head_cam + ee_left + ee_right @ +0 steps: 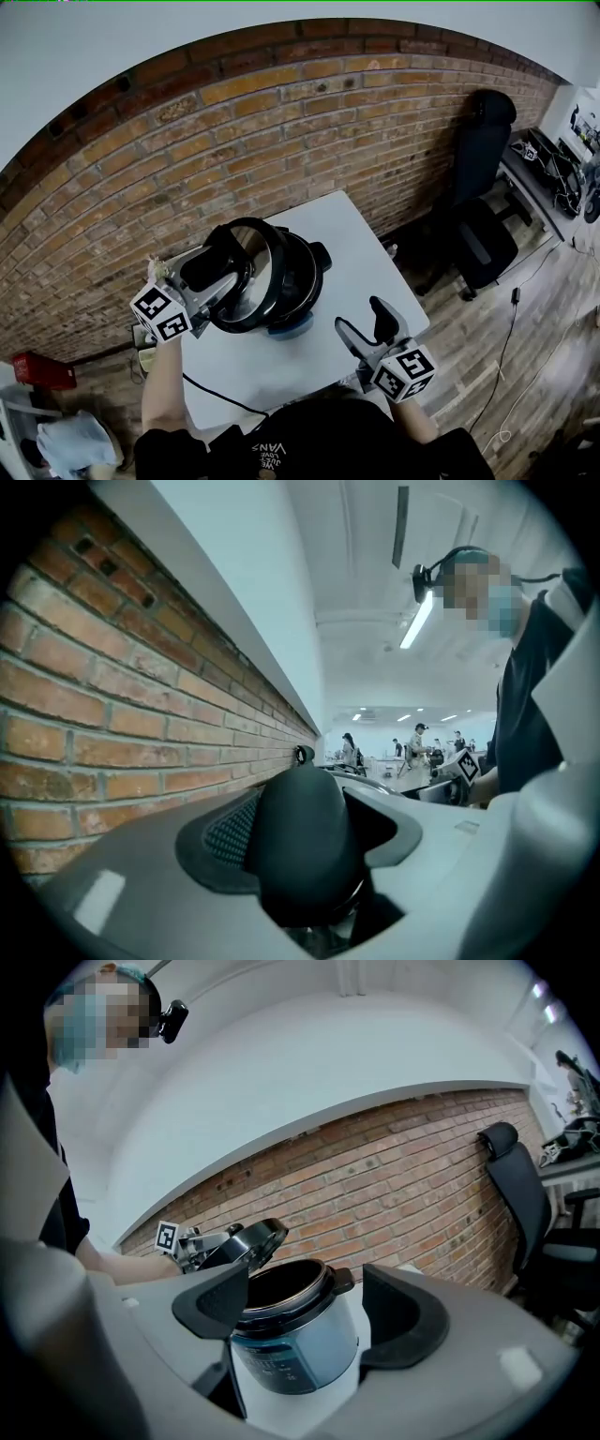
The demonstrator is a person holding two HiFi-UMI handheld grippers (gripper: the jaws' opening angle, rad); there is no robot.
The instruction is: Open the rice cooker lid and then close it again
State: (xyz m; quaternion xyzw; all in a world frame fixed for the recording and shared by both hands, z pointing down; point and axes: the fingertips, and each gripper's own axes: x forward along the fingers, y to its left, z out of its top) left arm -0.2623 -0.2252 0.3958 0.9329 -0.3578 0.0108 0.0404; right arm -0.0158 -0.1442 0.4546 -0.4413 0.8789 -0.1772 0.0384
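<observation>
The left claw is clenched on the lid's black handle, which fills the gap between its pads. Just right of that claw the lid stands tilted on edge with its shiny underside facing the pot. I cannot tell whether its lower edge touches the rim. Further right the rice cooker sits on the white surface, its dark inner pot exposed above a pale blue body. The right claw is released, with nothing between its jaws, near the cooker but apart from it. I judge the opening half done. Closing calls for swinging the lid back over the pot, levelling it and seating it squarely.
</observation>
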